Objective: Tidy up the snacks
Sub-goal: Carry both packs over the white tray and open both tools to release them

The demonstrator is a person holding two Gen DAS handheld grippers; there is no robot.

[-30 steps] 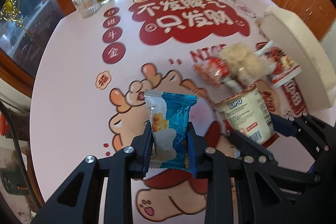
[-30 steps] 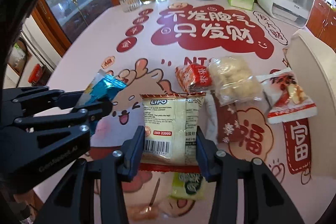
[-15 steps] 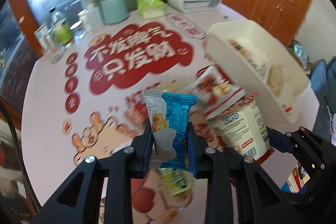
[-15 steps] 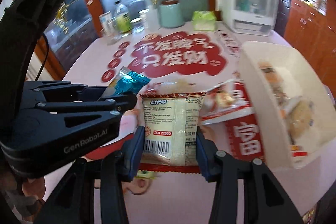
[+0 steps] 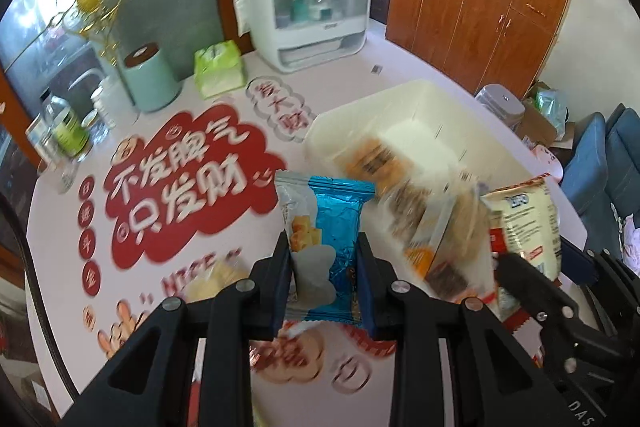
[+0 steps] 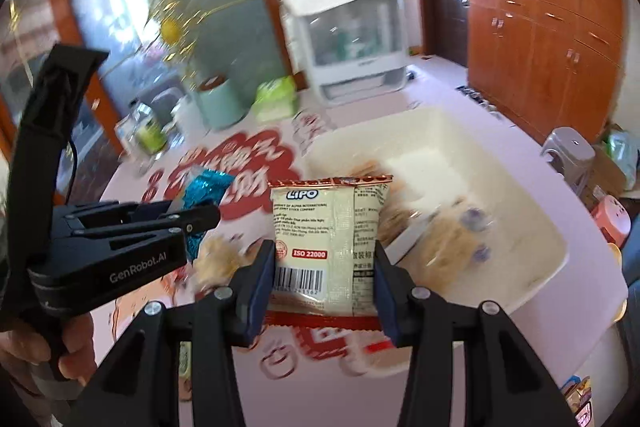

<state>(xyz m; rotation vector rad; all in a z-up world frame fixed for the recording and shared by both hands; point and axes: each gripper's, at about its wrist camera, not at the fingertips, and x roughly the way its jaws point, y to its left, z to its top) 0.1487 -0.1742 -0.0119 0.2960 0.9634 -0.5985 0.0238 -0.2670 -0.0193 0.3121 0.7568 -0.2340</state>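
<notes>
Low in the left wrist view, the left gripper pinches an upright blue snack packet between narrow jaws; at the frame's right edge the right gripper clamps a cream LiPO packet, also standing on end. The cream bin, already holding snacks, lies just beyond both, up and right, and looks nearer the right gripper

The table is viewed obliquely from above, at close range, along each gripper's fingers. The white bin, the white cabinet and the red lettering are shared by both views.
</notes>
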